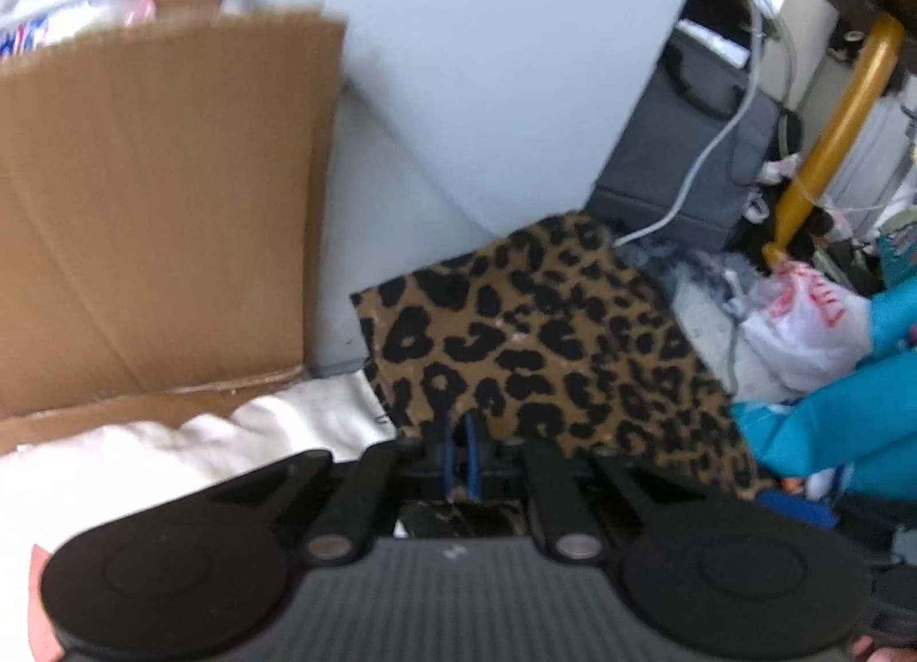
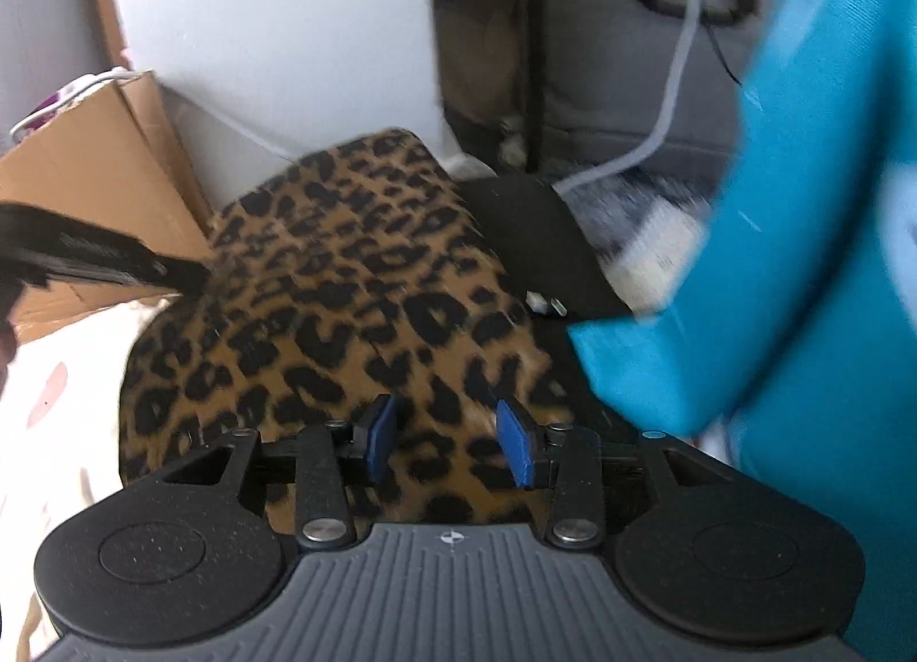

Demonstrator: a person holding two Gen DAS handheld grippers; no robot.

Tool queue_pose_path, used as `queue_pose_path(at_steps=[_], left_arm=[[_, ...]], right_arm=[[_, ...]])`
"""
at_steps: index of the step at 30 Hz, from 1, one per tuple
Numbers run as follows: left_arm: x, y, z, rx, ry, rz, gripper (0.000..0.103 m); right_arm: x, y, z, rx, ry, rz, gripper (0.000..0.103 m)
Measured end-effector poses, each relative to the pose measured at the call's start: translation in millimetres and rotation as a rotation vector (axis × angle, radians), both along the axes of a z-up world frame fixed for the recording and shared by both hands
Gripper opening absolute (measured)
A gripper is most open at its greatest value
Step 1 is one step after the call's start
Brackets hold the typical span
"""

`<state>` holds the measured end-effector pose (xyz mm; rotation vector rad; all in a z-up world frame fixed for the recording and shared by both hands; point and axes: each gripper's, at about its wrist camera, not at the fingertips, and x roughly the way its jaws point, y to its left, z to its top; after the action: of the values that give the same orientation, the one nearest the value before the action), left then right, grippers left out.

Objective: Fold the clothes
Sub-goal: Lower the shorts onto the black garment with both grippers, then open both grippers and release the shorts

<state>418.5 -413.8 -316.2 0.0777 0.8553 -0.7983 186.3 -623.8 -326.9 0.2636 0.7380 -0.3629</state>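
Note:
A leopard-print garment (image 1: 544,341) hangs lifted over a white bed cover (image 1: 172,461). My left gripper (image 1: 460,433) is shut on its near edge, its blue pads almost touching with the cloth pinched between them. In the right wrist view the same garment (image 2: 344,284) spreads in front of and under my right gripper (image 2: 450,427), whose blue pads (image 2: 381,433) stand apart over the fabric without pressing on it. The left gripper (image 2: 172,269) shows there as a black bar gripping the garment's left edge.
A cardboard box (image 1: 155,203) stands at the left against a pale wall. At the right are teal cloth (image 2: 774,261), a black item (image 2: 533,238), a grey bag (image 1: 688,175), a white cable (image 1: 705,157), a plastic bag (image 1: 802,329) and a gold pole (image 1: 831,146).

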Motion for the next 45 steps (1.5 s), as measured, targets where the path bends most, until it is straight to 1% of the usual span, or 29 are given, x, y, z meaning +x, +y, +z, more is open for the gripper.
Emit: queue_pose_path(at_steps=[2, 5, 8, 10, 13, 16, 20, 23, 24, 25, 26, 27, 28, 29, 30, 31, 32, 33, 34, 36, 37, 40, 41, 43, 44, 45], left_arm=[[-13, -2, 8, -0.001, -0.015, -0.047, 0.006], [-31, -7, 17, 0.0, -0.028, -0.11, 0.007], [-47, -11, 15, 0.005, -0.023, -0.131, 0.008], [-55, -15, 8, 0.021, -0.019, -0.15, 0.008], [-62, -19, -6, 0.045, -0.011, -0.163, 0.01], [-60, -19, -12, 0.051, -0.008, -0.17, 0.012], [-58, -14, -13, 0.072, 0.003, -0.155, 0.011], [-60, -6, -8, 0.099, 0.026, -0.133, 0.011], [-60, -2, -5, 0.1, 0.036, -0.126, 0.014], [-60, 2, -2, 0.1, 0.047, -0.118, 0.028], [-60, 5, 2, 0.104, 0.056, -0.106, 0.052], [-61, 7, 6, 0.11, 0.065, -0.092, 0.063], [-62, 10, 12, 0.111, 0.065, -0.077, 0.077], [-64, 13, 19, 0.11, 0.062, -0.062, 0.083], [-67, 15, 26, 0.114, 0.062, -0.053, 0.084], [-69, 17, 34, 0.121, 0.063, -0.046, 0.086], [-72, 19, 42, 0.13, 0.066, -0.044, 0.09], [-74, 20, 49, 0.14, 0.07, -0.042, 0.092], [-76, 21, 57, 0.144, 0.071, -0.042, 0.094], [-81, 24, 73, 0.157, 0.066, -0.039, 0.095], [-83, 25, 81, 0.168, 0.065, -0.038, 0.098], [-90, 29, 105, 0.2, 0.066, -0.052, 0.102], [-93, 29, 113, 0.21, 0.059, -0.066, 0.102], [-101, 31, 131, 0.243, 0.016, -0.099, 0.102], [-104, 33, 140, 0.249, 0.011, -0.106, 0.102], [-104, 37, 149, 0.242, 0.028, -0.097, 0.102]], right_arm=[[-10, 2, 5, 0.012, -0.004, -0.015, 0.046], [-21, 9, 12, 0.009, -0.019, -0.003, 0.046], [-26, 13, 10, 0.021, -0.022, -0.012, 0.046], [-27, 15, 5, 0.026, -0.017, -0.013, 0.046], [-28, 17, -2, 0.025, 0.001, -0.009, 0.046], [-31, 18, -8, 0.024, 0.021, -0.009, 0.046], [-38, 18, -12, 0.029, 0.046, -0.018, 0.046], [-44, 23, -10, 0.03, 0.061, -0.026, 0.046], [-45, 24, -7, 0.033, 0.061, -0.027, 0.046], [-44, 26, -2, 0.042, 0.064, -0.031, 0.046], [-43, 27, 3, 0.052, 0.068, -0.037, 0.046], [-42, 29, 9, 0.063, 0.072, -0.042, 0.049], [-41, 31, 14, 0.075, 0.07, -0.053, 0.052], [-40, 32, 20, 0.088, 0.067, -0.066, 0.06], [-39, 34, 26, 0.102, 0.064, -0.078, 0.068], [-38, 37, 32, 0.112, 0.066, -0.089, 0.071], [-37, 39, 37, 0.125, 0.068, -0.095, 0.076], [-37, 42, 43, 0.135, 0.071, -0.1, 0.08], [-36, 46, 49, 0.139, 0.078, -0.101, 0.082], [-36, 52, 59, 0.14, 0.094, -0.096, 0.087], [-37, 54, 65, 0.143, 0.101, -0.1, 0.087], [-39, 56, 82, 0.163, 0.118, -0.116, 0.09], [-40, 57, 87, 0.172, 0.123, -0.122, 0.09], [-42, 57, 100, 0.181, 0.132, -0.136, 0.092], [-42, 56, 107, 0.185, 0.137, -0.143, 0.092], [-43, 57, 114, 0.189, 0.138, -0.146, 0.092]])
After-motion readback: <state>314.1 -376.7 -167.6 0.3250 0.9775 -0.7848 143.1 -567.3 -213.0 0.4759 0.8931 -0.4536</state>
